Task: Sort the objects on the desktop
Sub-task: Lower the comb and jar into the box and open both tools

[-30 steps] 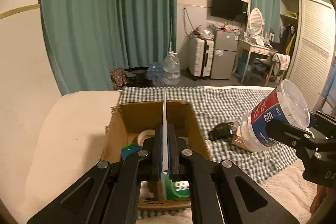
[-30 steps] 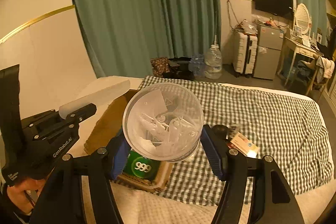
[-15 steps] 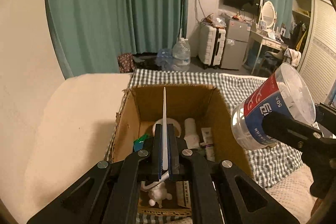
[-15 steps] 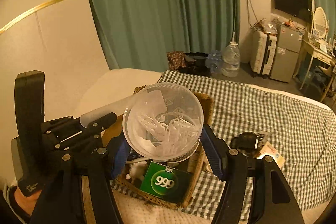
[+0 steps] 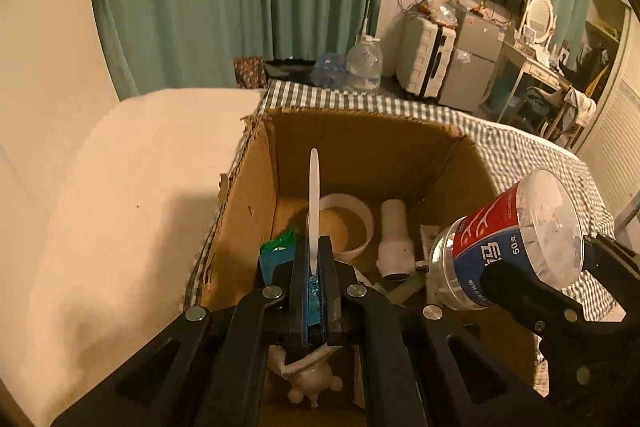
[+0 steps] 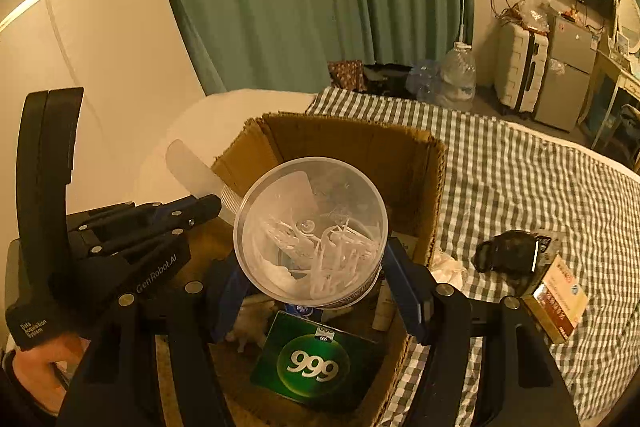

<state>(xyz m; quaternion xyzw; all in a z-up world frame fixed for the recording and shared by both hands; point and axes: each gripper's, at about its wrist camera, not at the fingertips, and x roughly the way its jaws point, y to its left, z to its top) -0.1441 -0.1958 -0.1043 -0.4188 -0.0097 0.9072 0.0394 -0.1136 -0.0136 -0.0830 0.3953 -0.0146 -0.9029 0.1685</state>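
A thin white comb (image 5: 313, 211) is clamped edge-on between the closed fingers of the left gripper (image 5: 316, 267), over the open cardboard box (image 5: 372, 147) on the bed (image 6: 520, 163). A clear tub of floss picks (image 6: 311, 233) is held in the right gripper (image 6: 316, 287), fingers spread around it, above the box.

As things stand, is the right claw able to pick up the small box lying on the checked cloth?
Probably not yet. The right claw is shut on a tub, so its jaws are full. The box itself lies uncovered on the cloth, right of the carton.
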